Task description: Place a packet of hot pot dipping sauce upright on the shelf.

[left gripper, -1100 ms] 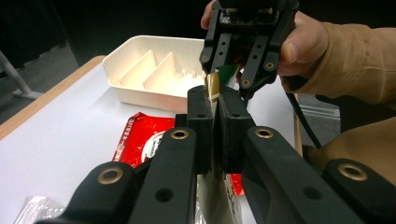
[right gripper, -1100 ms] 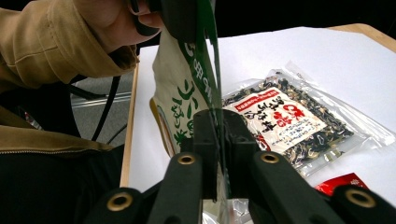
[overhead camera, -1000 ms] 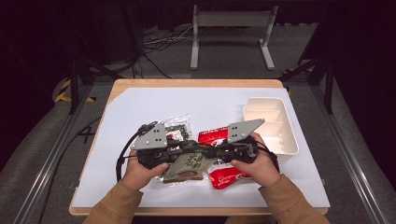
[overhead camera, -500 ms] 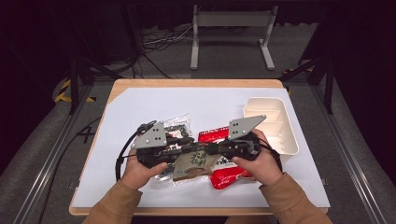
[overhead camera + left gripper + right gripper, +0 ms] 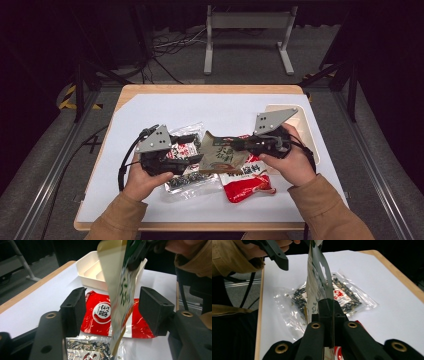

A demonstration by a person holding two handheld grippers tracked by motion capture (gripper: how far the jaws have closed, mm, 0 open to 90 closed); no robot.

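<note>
High view: right tool point(image 5: 235, 145) clamps green packet point(image 5: 220, 156) | left tool point(image 5: 192, 159) apart, just opening | red packet point(image 5: 247, 181) beneath, probably untouched

Flat olive-brown printed foil pouch point(image 5: 220, 155) with green and white markings: lifted off the white table cover, hanging on edge between the two hands. One end is pinched tight; the lower part dangles free and slightly curled point(image 5: 122, 297). It hangs over a red foil packet point(image 5: 100, 315) and a clear plastic bag of dark seeds point(image 5: 337, 296), both lying flat on the cover beneath.
</note>
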